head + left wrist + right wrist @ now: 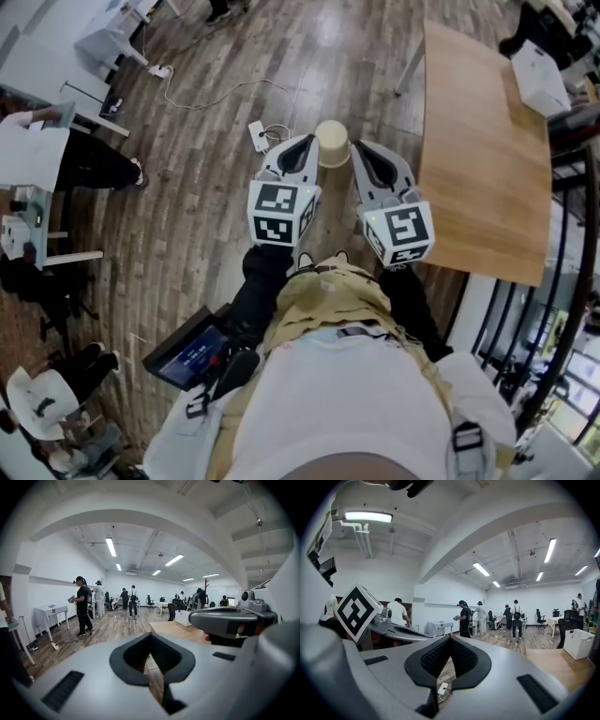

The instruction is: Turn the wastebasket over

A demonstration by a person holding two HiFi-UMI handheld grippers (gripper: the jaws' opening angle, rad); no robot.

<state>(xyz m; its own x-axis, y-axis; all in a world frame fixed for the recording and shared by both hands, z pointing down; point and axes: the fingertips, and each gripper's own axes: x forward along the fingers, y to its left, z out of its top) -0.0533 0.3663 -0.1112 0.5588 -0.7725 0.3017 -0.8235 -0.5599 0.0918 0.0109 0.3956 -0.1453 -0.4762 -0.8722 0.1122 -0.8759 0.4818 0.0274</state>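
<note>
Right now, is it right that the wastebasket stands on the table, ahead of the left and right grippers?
Not quite: the wastebasket stands on the floor, left of the table, as the head view shows. It is indeed ahead of the left gripper and right gripper.

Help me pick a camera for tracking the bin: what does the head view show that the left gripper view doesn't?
Only the head view: the wastebasket, seen between the tips of the left claw and right claw. Only the left gripper view: the ceiling lights and the left claw's jaws shut together. Both: the wooden table and the right claw.
</note>
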